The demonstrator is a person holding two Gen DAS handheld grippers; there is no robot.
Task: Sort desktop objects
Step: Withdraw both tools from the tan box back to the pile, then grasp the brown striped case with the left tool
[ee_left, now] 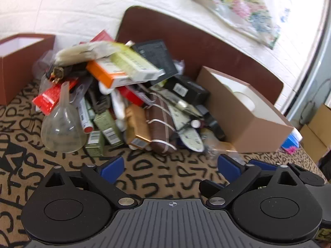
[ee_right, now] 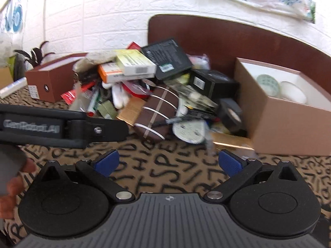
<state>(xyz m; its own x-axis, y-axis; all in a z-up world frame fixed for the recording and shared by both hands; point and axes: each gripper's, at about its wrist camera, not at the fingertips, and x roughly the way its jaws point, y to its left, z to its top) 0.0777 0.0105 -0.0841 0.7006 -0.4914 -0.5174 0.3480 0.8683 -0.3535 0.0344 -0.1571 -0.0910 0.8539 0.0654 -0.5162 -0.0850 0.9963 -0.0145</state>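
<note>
Both grippers low over the letter-print tablecloth (ee_left: 165,175), pointed at the clutter pile (ee_left: 124,95), short of it. Left gripper (ee_left: 170,168) level, fingers spread wide, nothing between the blue pads (ee_left: 112,166). Right gripper (ee_right: 167,162) same pose, fingers wide, nothing held. From the right wrist view the left gripper's black body crosses in from the left, person's fingertips (ee_right: 12,184) curled at its grip. Pile sits mid-table: clear funnel (ee_left: 62,128) at front left, brown striped pouch (ee_left: 160,124) front centre, black tape roll (ee_right: 230,114) by the open tan box (ee_right: 289,111); brown box (ee_left: 18,64) far left.
</note>
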